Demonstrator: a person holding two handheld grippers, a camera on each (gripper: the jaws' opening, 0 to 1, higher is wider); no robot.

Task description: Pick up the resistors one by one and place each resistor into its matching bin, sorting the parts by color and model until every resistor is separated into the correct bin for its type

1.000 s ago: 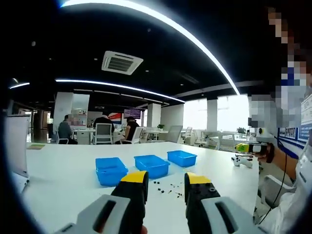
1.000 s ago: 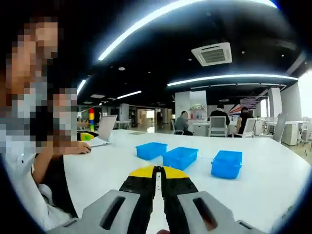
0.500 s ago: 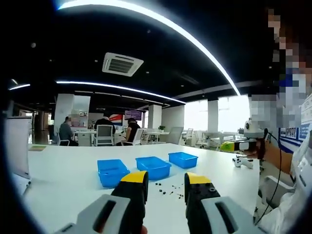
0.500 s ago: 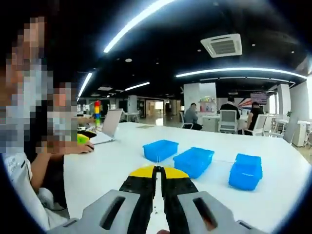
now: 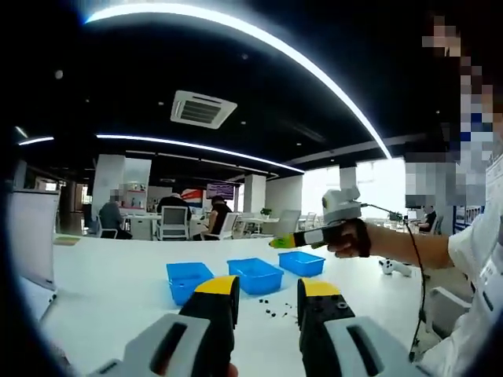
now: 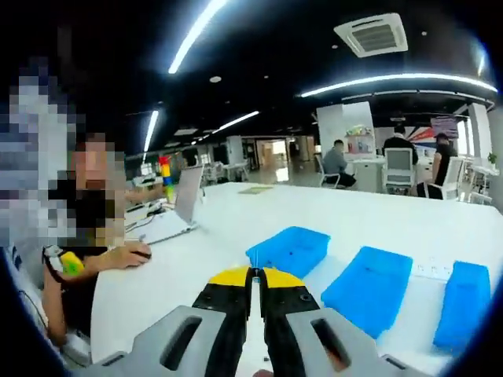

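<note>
White worktop (image 5: 102, 290) in a big open office, seen from two hand-held grippers. In the left gripper view, the left gripper (image 5: 267, 292) rises from 6 o'clock w/ its yellow-tipped fingers apart, nothing between them. Just past the tips, in the gap, lies a loose scatter of tiny dark specks, the resistors (image 5: 271, 308), resting on the worktop near the front of three blue bins (image 5: 258, 275) set in a row. Too small to tell colour or model here. Judgement: parts this small should be very light, stiff-bodied w/ thin bendable leads, prone to skid or flick away on the smooth surface; best taken one at a time across the body, fingers closing gently, not on the wire ends. At 3 o'clock of that view the right gripper (image 5: 284, 241) comes in, held in a hand (image 5: 346, 238), its tip hovering above the bins; a cable trails from it. In the right gripper view the right gripper's (image 6: 256, 276) fingers stand together, holding nothing that can be seen, pointing at the nearest blue bin (image 6: 288, 250); two more bins sit toward 3 and 4 o'clock. Around: an open laptop (image 6: 177, 210) at 9 o'clock, a seated person's hand (image 6: 118, 256) resting on the worktop, a white object (image 5: 393, 267) at far 3 o'clock, people at desks in the background. Nothing stands between the fingers and the resistors; bin walls just behind leave little room for overshoot.
</note>
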